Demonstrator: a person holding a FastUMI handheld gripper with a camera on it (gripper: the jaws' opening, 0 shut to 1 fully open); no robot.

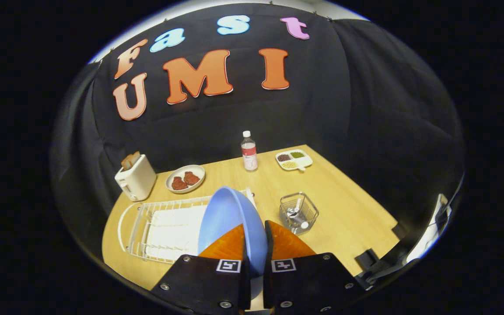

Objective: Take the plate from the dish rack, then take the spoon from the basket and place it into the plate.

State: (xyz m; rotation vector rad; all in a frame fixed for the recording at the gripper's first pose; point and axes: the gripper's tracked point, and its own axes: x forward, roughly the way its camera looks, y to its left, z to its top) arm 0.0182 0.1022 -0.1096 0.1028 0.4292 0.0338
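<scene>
A light blue plate (pixel 228 218) stands on edge between my fingers, lifted above the white wire dish rack (pixel 164 227). My gripper (pixel 255 225) is shut on the blue plate, one finger on each face of its rim. To the right of the fingers, a clear wire basket (pixel 299 213) sits on the wooden table with the spoon (pixel 296 212) standing inside it. The lower part of the plate is hidden behind my fingers.
A white toaster (pixel 136 177) with bread stands at the table's far left. A beige dish with two red pieces (pixel 185 178), a water bottle (pixel 249 152) and a divided white tray (pixel 294 159) line the back. Bare tabletop (pixel 352 210) lies right of the basket.
</scene>
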